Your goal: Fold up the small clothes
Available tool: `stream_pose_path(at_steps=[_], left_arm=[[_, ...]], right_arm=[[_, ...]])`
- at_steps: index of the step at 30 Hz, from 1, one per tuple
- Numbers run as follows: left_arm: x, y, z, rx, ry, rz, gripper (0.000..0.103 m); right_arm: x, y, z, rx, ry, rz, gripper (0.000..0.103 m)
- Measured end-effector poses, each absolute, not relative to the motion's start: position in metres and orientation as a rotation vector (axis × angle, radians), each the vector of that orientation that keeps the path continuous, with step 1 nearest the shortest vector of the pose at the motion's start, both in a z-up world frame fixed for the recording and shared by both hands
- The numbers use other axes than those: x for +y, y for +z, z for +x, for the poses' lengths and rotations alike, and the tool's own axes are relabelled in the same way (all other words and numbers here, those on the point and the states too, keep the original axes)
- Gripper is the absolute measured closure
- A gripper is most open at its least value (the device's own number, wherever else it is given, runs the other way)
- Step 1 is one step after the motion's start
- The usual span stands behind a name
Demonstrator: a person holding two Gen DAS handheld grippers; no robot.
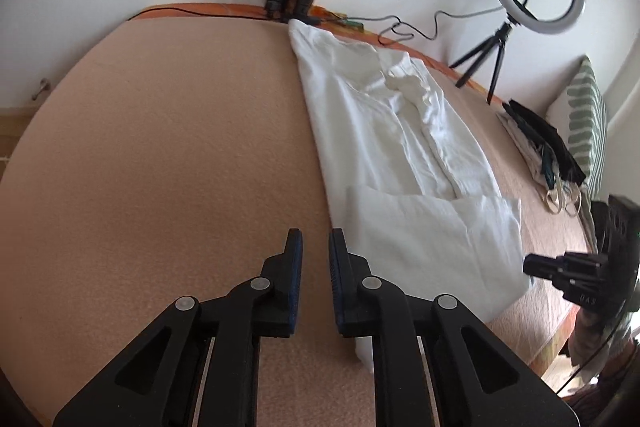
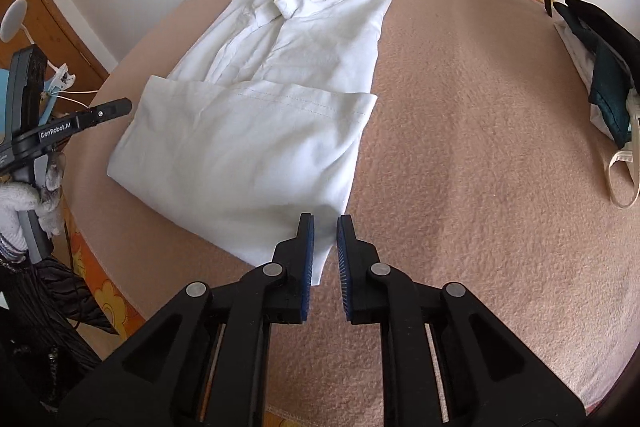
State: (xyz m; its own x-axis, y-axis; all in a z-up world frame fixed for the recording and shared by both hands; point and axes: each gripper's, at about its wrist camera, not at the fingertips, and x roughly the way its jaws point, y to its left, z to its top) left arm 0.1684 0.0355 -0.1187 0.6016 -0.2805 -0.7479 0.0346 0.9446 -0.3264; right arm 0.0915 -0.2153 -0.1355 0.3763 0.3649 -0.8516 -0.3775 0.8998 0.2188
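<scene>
The white shirt lay on the bed, hem folded up, ahead of the right hand-held gripper, narrowly open and empty; left hand-held gripper likewise, beside its edge

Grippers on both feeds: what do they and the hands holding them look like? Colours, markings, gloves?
Both are matte black plastic with linkage arms joined by round silver pivot pins, and ribbed blue pads line the inner fingers of the left gripper and the right gripper. Seen from the right wrist, the left gripper's side reads "GenRobot.AI" in white. The left hand wears a white knitted glove. No cables show on them.
</scene>
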Motion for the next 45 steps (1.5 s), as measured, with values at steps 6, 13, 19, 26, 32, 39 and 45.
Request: stream_pose_path(at_steps=[6,13,19,26,32,39,45], left_arm=[[0.058,-0.101,0.162,0.854,-0.209,-0.367,0.080],[0.045,-0.115,0.155,0.936,-0.309,-0.396,0.070],[0.046,-0.118,0.148,0.947,-0.325,-0.388,0.070],[0.051,-0.120,0.145,0.966,-0.365,-0.416,0.070],[0.058,-0.136,0.148,1.045,-0.460,-0.490,0.070],[0.064,-0.142,0.170,1.095,-0.558,-0.607,0.070],[0.057,-0.137,0.159,1.055,-0.606,-0.546,0.070]], right_arm=[[-0.231,-0.118,0.108,1.010,0.468,0.093,0.075],[-0.234,-0.137,0.150,1.037,0.462,0.250,0.061],[-0.236,-0.137,0.159,1.021,0.485,0.326,0.096],[-0.233,-0.131,0.169,1.013,0.375,0.244,0.096],[-0.202,-0.102,0.140,0.976,0.499,0.166,0.094],[-0.139,-0.090,0.089,0.943,0.641,0.065,0.073],[-0.091,-0.084,0.132,1.117,0.677,0.112,0.071]])
